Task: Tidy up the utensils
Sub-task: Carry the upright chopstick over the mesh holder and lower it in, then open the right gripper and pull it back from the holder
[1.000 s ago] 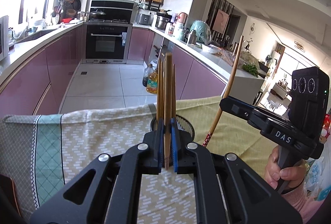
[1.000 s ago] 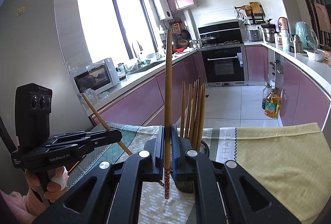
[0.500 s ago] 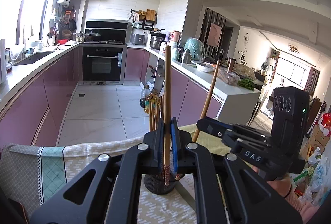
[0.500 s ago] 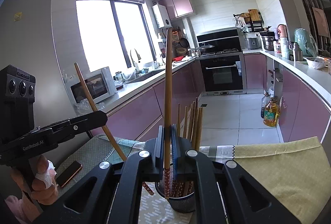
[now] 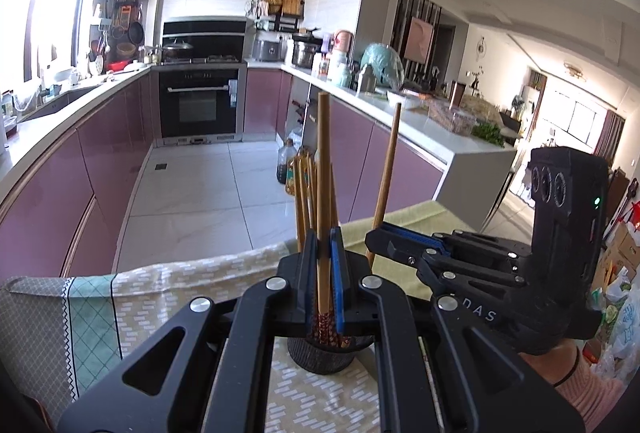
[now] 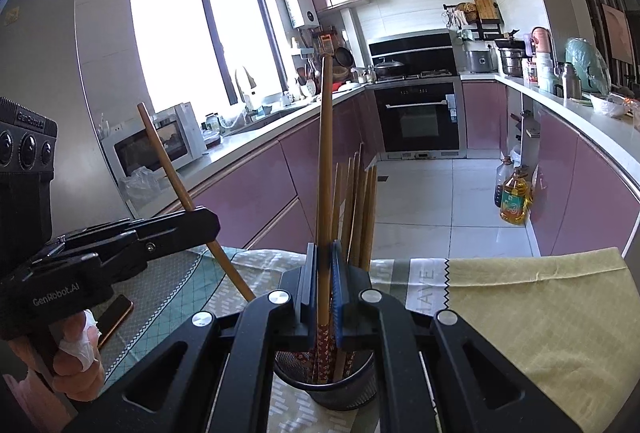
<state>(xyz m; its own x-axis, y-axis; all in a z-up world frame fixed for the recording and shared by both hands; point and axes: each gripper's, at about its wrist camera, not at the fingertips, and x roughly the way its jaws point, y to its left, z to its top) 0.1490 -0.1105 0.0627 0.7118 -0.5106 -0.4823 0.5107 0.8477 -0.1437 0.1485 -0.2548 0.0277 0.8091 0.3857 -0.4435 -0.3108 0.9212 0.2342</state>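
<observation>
The left hand-held gripper (image 5: 323, 273) is clamped on one long brown wooden chopstick (image 5: 322, 201), held upright with its patterned red end over the black mesh cylindrical holder (image 5: 320, 357). The right hand-held gripper (image 6: 323, 289) likewise pinches a second brown wooden chopstick (image 6: 325, 173), its patterned tip inside that holder, which stands on the cloth-covered tabletop (image 6: 540, 313) with more chopsticks (image 6: 362, 209).

left wrist: faces right tool (image 5: 384, 245) | right wrist: faces left tool (image 6: 200, 221)

A wooden chopstick (image 5: 323, 193) stands upright, pinched between the fingers (image 5: 338, 273). Its patterned red tip hangs over the black mesh holder (image 5: 320, 355). More chopsticks (image 6: 360, 209) stand inside, just beyond.
</observation>
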